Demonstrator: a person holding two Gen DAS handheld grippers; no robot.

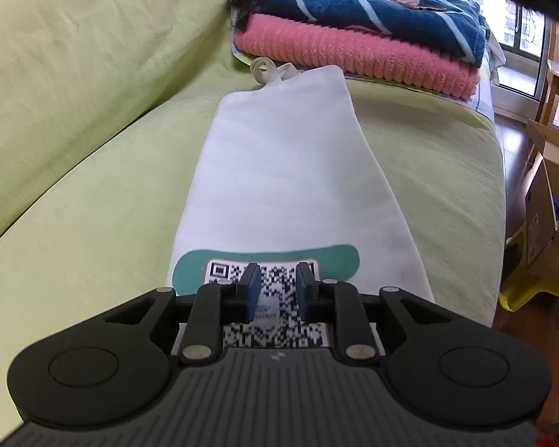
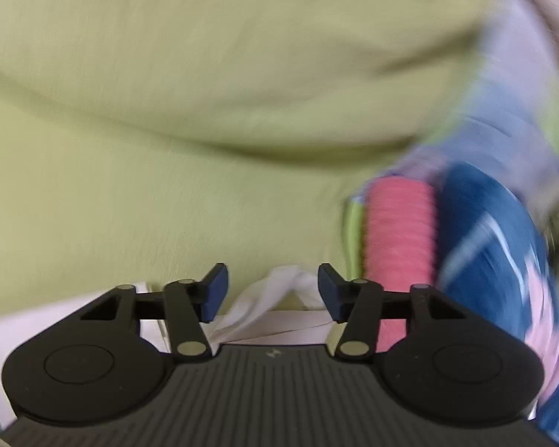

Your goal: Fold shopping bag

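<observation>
Blue pads of the left gripper (image 1: 276,290) stand a little apart, empty, above the printed code on the white shopping bag (image 1: 279,178), which lies lengthwise on the green sofa (image 1: 74,205). The right gripper (image 2: 272,294) hangs half open, holding nothing, above the bag's handles, beside folded towels (image 2: 398,238).

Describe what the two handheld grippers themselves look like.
Both look alike. The left gripper and the right gripper each have a black plastic body with two rounded lobes bearing circular discs, a ribbed grey centre panel with a small logo, black linkage arms with silver pivot pins, and dark blue pads inside the fingers. No cables or sleeves show.
</observation>
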